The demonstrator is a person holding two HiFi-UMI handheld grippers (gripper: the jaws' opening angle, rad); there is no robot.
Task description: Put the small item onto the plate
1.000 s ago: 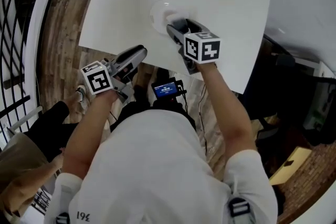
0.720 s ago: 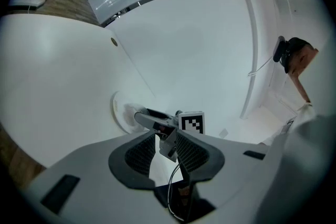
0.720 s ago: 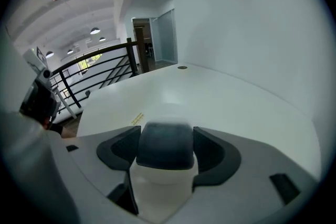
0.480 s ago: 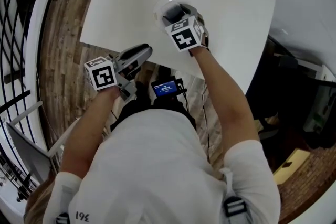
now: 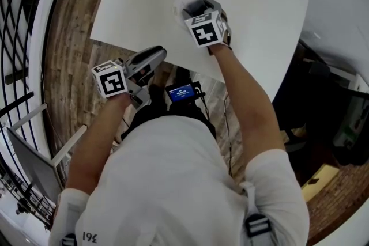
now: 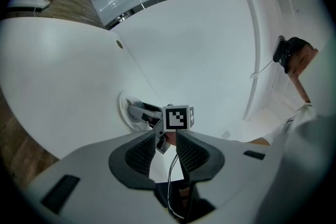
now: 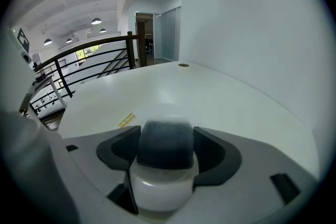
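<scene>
**Grip on the small dark item, just above the plate**

Right gripper point(image 5: 196, 8) has its jaws closed onto the small item point(image 7: 165, 144), a dark rounded block that fills the whole gap between the two pads. In the head view this gripper hangs over the plate point(image 5: 180, 2), a small white round dish on the white table point(image 5: 259, 14). Directly under the item, the right gripper view shows a white glossy rounded shape. It is probably the plate seen very close, but I cannot say if the item already touches it.

Left gripper point(image 5: 155, 55) waits at the near edge of the table, well apart from the plate. Its jaws stand only a narrow gap apart and nothing is between them.

How the item will handle is my judgement only. It looks light, because one pinch carries it without any tilt. Its surface is matte and a little fuzzy at the edges, so it may be soft or rubbery (the blur of the close lens could also give this look). A soft body would not slip easily, but it could stick to a pad when the jaws open. The present hold, on the two opposite sides at about the middle of its height, seems the right place. The plate is glossy and likely slippery, so the item should be released low and near the plate's centre.
</scene>
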